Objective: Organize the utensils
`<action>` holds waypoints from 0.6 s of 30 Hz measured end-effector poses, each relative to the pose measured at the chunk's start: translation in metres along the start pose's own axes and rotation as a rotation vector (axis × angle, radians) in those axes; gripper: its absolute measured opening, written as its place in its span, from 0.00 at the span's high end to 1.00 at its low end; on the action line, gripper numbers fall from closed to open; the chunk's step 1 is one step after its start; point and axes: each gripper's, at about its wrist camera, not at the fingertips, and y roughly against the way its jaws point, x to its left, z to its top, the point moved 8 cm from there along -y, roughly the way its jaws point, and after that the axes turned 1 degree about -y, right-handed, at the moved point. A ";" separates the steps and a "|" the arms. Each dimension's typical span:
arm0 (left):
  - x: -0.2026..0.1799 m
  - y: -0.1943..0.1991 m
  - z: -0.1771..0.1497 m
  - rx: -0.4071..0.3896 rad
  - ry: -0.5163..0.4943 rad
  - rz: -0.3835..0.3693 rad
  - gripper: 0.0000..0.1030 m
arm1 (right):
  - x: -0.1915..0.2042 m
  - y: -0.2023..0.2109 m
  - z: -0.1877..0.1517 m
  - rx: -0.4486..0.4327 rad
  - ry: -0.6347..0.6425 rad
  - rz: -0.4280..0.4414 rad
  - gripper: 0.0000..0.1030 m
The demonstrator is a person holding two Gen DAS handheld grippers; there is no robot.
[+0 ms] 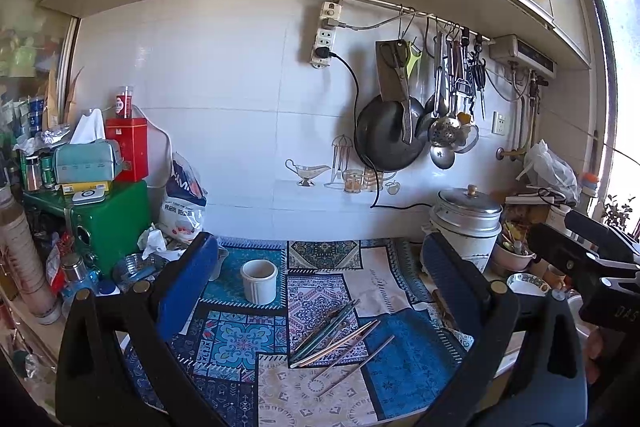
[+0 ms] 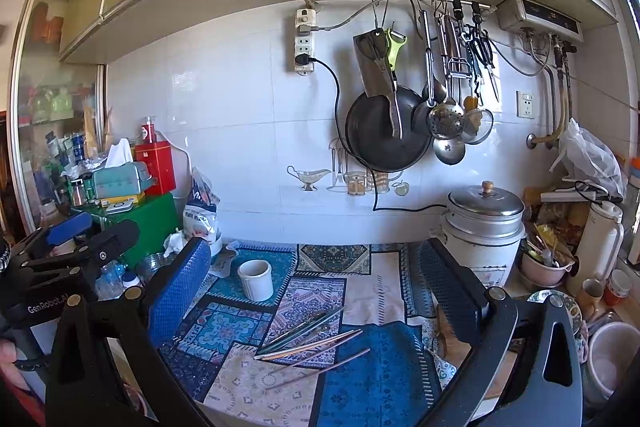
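Both grippers hang wide open, holding nothing: left gripper (image 1: 320, 267) and right gripper (image 2: 316, 275) above the patchwork mat (image 1: 408, 359). 1 white ceramic cup (image 1: 259, 281) stands upright at mat's back-left. Approx 6 chopsticks (image 1: 336, 331) lie loose mid-mat, well apart from cup; exact count unclear.

Chopsticks (image 1: 340, 335), perhaps 6, near cup (image 1: 259, 281)

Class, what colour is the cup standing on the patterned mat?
White cup, shown best in the right wrist view.
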 end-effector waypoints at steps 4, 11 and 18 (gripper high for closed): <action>-0.001 0.000 -0.001 0.003 -0.001 -0.002 0.00 | -0.003 0.001 0.000 0.001 -0.006 -0.001 0.00; -0.003 0.001 -0.002 0.001 -0.007 -0.004 0.00 | -0.006 0.002 -0.001 0.001 -0.010 0.000 0.00; -0.002 0.001 -0.003 0.003 -0.005 -0.006 0.00 | -0.007 0.002 -0.002 0.000 -0.012 0.000 0.00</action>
